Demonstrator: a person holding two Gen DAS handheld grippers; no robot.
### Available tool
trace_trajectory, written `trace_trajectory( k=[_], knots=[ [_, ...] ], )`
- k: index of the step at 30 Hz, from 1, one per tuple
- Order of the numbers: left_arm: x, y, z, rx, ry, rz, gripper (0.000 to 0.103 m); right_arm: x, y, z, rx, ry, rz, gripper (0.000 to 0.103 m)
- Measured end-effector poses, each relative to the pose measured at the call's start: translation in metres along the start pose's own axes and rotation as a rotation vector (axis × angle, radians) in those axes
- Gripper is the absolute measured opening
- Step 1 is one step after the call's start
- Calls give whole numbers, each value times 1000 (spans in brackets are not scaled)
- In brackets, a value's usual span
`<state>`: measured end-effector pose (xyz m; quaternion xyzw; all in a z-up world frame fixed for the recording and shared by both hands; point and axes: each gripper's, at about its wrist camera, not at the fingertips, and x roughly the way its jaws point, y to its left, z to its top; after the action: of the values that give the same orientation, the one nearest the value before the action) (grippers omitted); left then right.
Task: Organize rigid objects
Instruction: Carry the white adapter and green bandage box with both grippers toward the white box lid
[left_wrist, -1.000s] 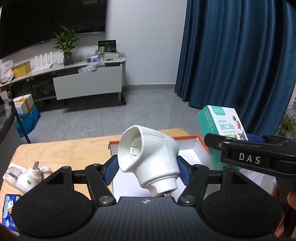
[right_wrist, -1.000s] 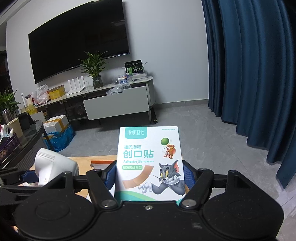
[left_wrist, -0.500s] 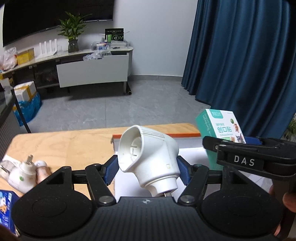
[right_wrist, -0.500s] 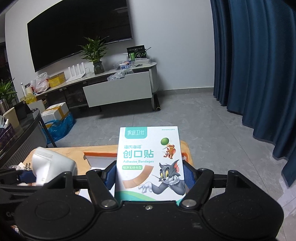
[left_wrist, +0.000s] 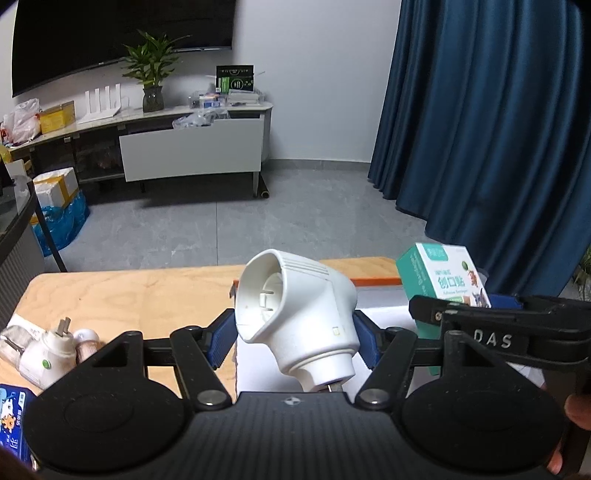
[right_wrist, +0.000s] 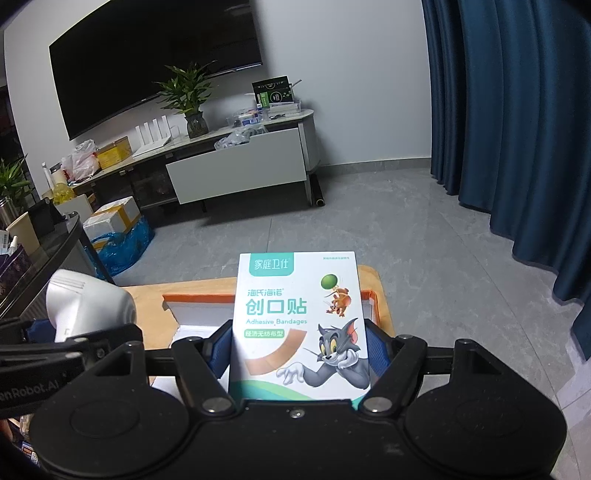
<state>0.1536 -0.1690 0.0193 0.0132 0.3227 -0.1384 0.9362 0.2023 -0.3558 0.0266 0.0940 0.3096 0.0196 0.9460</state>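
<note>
The left gripper (left_wrist: 293, 341) clamps a white plastic plug-in device (left_wrist: 295, 317), and the right gripper (right_wrist: 299, 352) clamps a flat white-and-teal bandage carton (right_wrist: 299, 321). Both hang above the orange-rimmed white tray (right_wrist: 192, 308) on the wooden table (left_wrist: 122, 295), apparently poised for placing inside.

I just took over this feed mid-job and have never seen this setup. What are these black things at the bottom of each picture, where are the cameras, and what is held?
There is no robot arm: a person carries a hand-held black left gripper and a black right gripper. Each picture comes from a fisheye camera on one gripper, looking forward along its jaws. The left jaws are shut on a white plastic plug-in device; the right jaws are shut on a white and teal adhesive bandage box. Below lies a light wooden table with an orange-rimmed white open box, and a small white plug-in bottle at its left.
</note>
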Motion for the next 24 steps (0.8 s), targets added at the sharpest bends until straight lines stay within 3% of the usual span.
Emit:
trace_trajectory(
  k=[24],
  knots=[
    [19,7,3,-26,23,-22,67,15,4,4,-21,25,-44,84]
  ],
)
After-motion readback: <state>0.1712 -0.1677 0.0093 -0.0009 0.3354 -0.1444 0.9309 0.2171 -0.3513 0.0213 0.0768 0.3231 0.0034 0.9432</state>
